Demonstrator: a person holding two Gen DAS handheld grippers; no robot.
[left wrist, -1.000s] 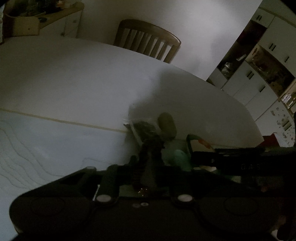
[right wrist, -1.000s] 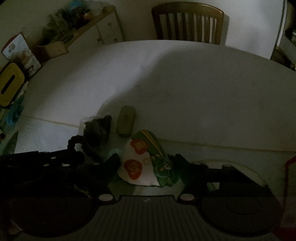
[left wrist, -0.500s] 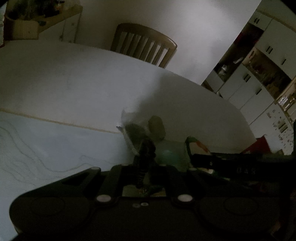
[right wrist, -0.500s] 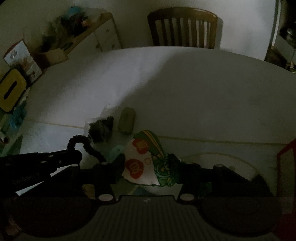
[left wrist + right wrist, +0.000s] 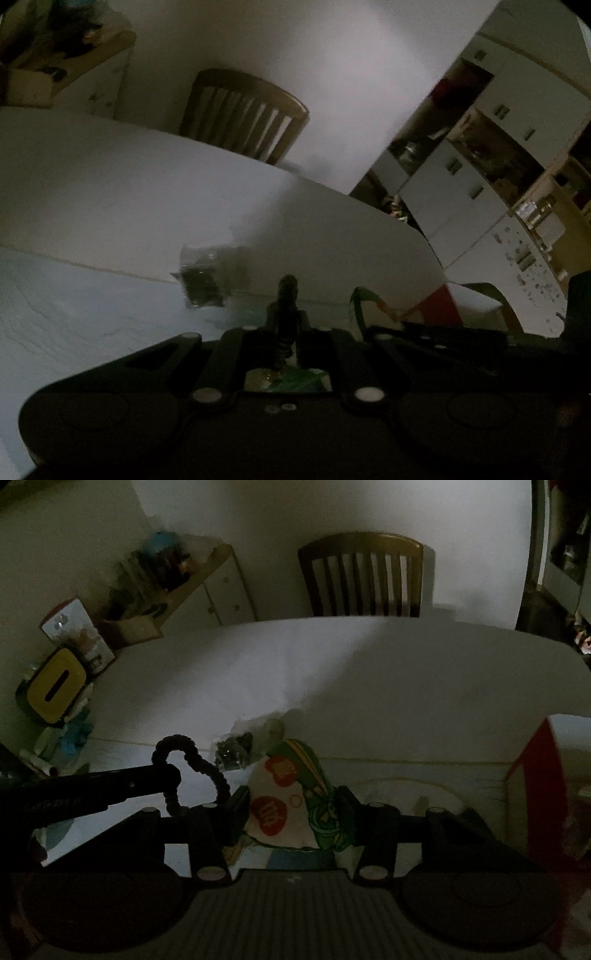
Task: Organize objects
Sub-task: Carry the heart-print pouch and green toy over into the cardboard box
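Note:
The room is dim. My left gripper (image 5: pixel 286 332) is shut on a dark braided cord (image 5: pixel 287 291) that sticks up between its fingers. In the right wrist view that cord (image 5: pixel 177 744) curls in a loop above the left gripper's dark finger (image 5: pixel 110 786). My right gripper (image 5: pixel 291 801) is shut on a colourful pouch (image 5: pixel 271 812), white with red apples and a green print, held above the white table (image 5: pixel 369 672). Only the pouch's edge (image 5: pixel 360 299) shows in the left wrist view. Behind, on the table, lie a clear plastic bag of dark bits (image 5: pixel 231 751) (image 5: pixel 201 280) and an olive oval object (image 5: pixel 273 727).
A red box (image 5: pixel 535 775) stands at the right near the table's front. A wooden chair (image 5: pixel 364 576) is at the table's far side. A yellow tissue box (image 5: pixel 55 686) and clutter sit far left. White cabinets (image 5: pixel 480 166) line the right wall.
Both grippers have risen and drawn back from the plastic bag and oval object. The cord and the pouch came up with them, and the red box has entered the right wrist view.

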